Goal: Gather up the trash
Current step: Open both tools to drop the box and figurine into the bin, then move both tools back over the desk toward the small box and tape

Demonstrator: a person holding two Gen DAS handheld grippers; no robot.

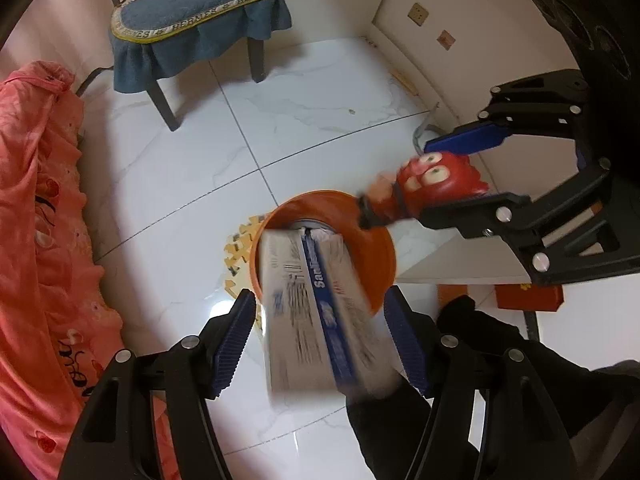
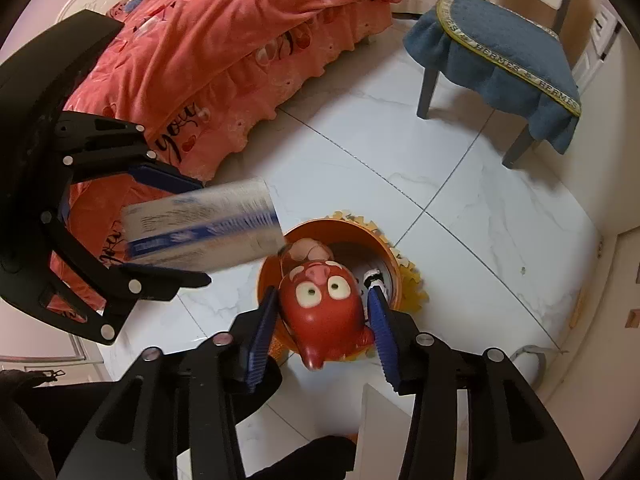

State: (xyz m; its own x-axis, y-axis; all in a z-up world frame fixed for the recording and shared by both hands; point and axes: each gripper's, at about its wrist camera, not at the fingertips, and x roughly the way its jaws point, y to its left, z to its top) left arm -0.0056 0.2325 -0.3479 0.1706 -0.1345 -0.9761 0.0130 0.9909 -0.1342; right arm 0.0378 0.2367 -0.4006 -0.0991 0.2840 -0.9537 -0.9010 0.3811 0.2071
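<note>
Left gripper [image 1: 320, 340] open, box [image 1: 316, 312] dropping binward [image 1: 384, 248]; right gripper [image 2: 322, 332] clamps toy [image 2: 320, 312] — should centre before releasing.

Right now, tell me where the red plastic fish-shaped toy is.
The red plastic fish-shaped toy sits between the right gripper's blue fingers, over the near rim of the orange bin, right of the blurred white box.

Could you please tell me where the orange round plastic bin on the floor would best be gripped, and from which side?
Probably the rim of the orange round plastic bin on the side facing the blue-cushioned chair, approached from above. The bin stands upright with a thin open rim, one finger inside and one outside; the grey and blue cardboard box and red toy figure crowd the near side.
</note>
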